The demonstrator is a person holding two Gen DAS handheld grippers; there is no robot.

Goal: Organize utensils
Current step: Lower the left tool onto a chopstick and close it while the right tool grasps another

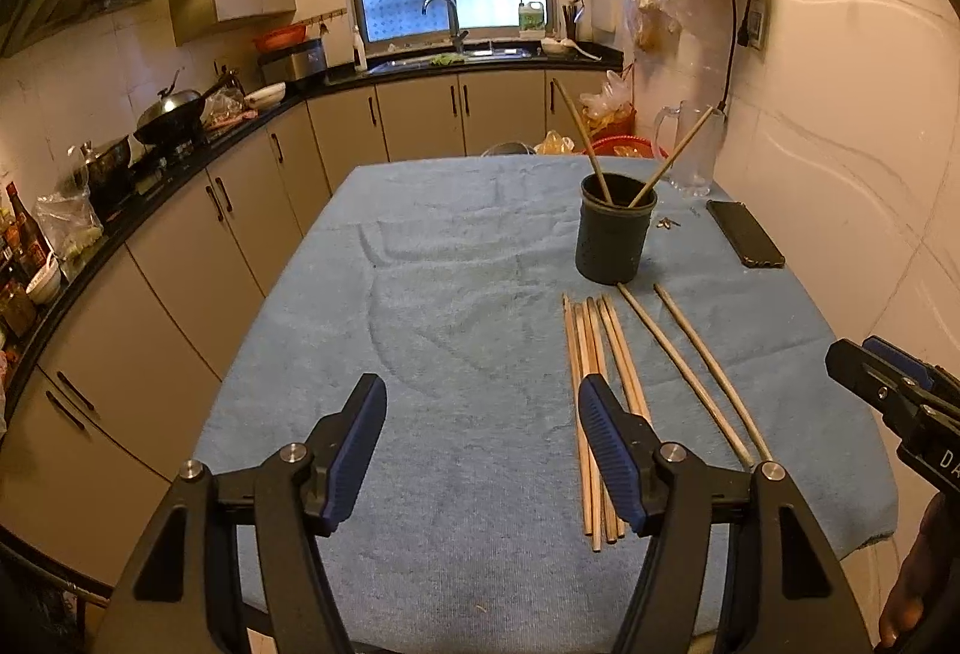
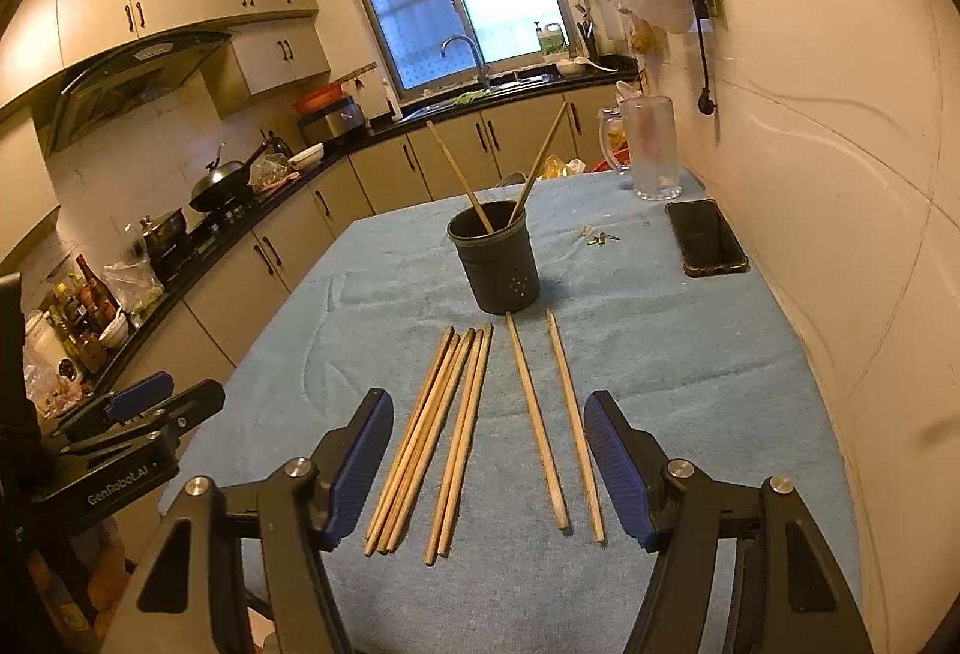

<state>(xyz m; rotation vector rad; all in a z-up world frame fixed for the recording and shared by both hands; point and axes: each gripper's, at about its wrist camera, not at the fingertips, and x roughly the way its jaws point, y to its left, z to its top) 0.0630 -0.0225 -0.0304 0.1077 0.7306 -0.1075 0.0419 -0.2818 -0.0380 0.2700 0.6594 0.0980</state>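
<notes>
Several wooden chopsticks (image 2: 444, 432) lie in a bunch on the blue towel (image 2: 690, 366), with two more chopsticks (image 2: 555, 423) apart to their right. Behind them stands a dark round holder (image 2: 495, 258) with two chopsticks leaning in it. My right gripper (image 2: 487, 450) hovers open over the near ends of the chopsticks, nothing between its pads. My left gripper (image 1: 483, 444) is open above bare towel (image 1: 450, 294), its right finger in front of the bunch of chopsticks (image 1: 591, 354). The holder (image 1: 613, 231) sits farther back. The right gripper's fingers (image 1: 888, 378) show at the right edge.
A black phone (image 2: 707, 237) and a clear glass jug (image 2: 651, 147) sit at the far right of the table by the wall. Small metal bits (image 2: 600, 237) lie near the holder. Kitchen counters with pots run along the left. The left gripper (image 2: 144, 414) shows at the left edge.
</notes>
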